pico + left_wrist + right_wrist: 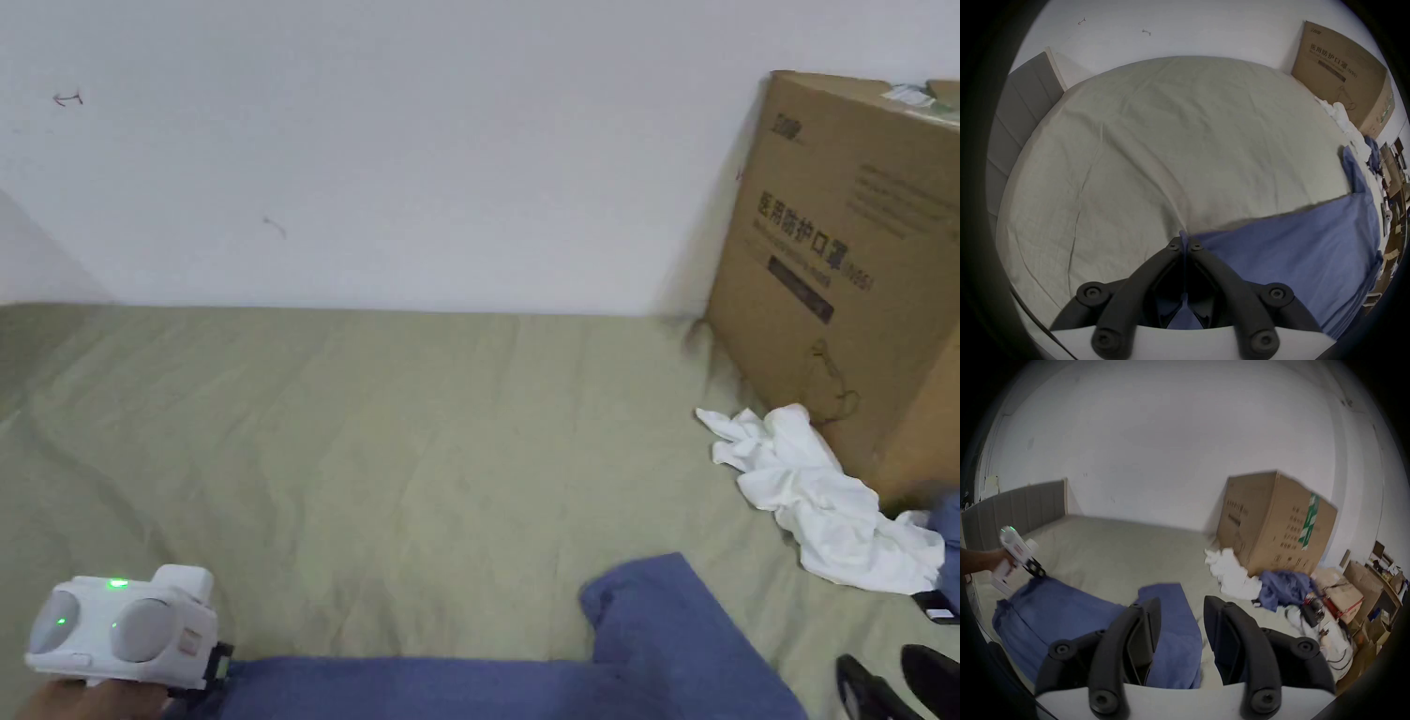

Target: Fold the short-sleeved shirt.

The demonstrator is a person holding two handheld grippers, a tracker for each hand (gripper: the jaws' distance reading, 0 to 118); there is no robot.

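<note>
A blue short-sleeved shirt [656, 647] lies along the near edge of the bed, one sleeve pointing toward the wall. My left gripper [1185, 244] is shut on the shirt's left corner; blue cloth runs between its jaws. In the head view the left gripper [220, 666] sits at the bottom left, its white body above the cloth edge, and the right gripper view shows the left gripper [1041, 574] at the shirt's far corner. My right gripper [1182, 600] hangs open above the shirt [1062, 606], its jaws wide apart with nothing between them.
A large cardboard box [844, 272] stands on the bed's right side against the wall. A crumpled white garment [825, 497] and another blue garment [1283, 586] lie beside it. The olive sheet [375, 450] stretches to the grey headboard [1016, 506]. Boxes and clutter [1361, 593] crowd the floor right.
</note>
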